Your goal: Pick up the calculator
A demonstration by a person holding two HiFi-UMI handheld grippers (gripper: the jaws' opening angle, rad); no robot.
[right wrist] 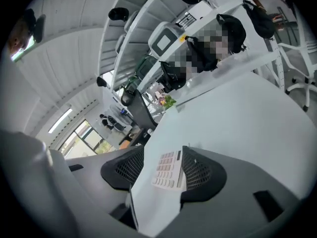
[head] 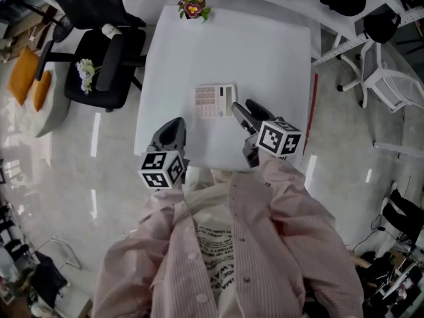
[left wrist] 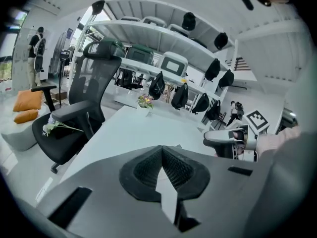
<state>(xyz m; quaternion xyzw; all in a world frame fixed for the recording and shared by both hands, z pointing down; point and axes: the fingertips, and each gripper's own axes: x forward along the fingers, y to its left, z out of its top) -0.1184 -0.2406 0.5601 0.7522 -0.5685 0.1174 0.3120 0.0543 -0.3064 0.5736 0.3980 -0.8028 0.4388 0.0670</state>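
Note:
The calculator [head: 215, 100], white with pink keys, lies flat on the white table [head: 265, 58] near its middle. In the right gripper view the calculator [right wrist: 167, 171] shows in the gap between the two jaws. My right gripper [head: 244, 108] is open, low over the table, its tips just right of the calculator's right edge; I cannot tell whether they touch it. My left gripper [head: 177, 123] hovers at the table's near left, apart from the calculator. It is shut with nothing in it, its pads meeting in the left gripper view [left wrist: 162, 150].
A small pot of flowers [head: 193, 7] stands at the table's far edge. A black office chair [head: 106, 65] with a sprig of flowers on its seat sits left of the table. A white chair [head: 387, 78] stands to the right. Shelves with black helmets run behind.

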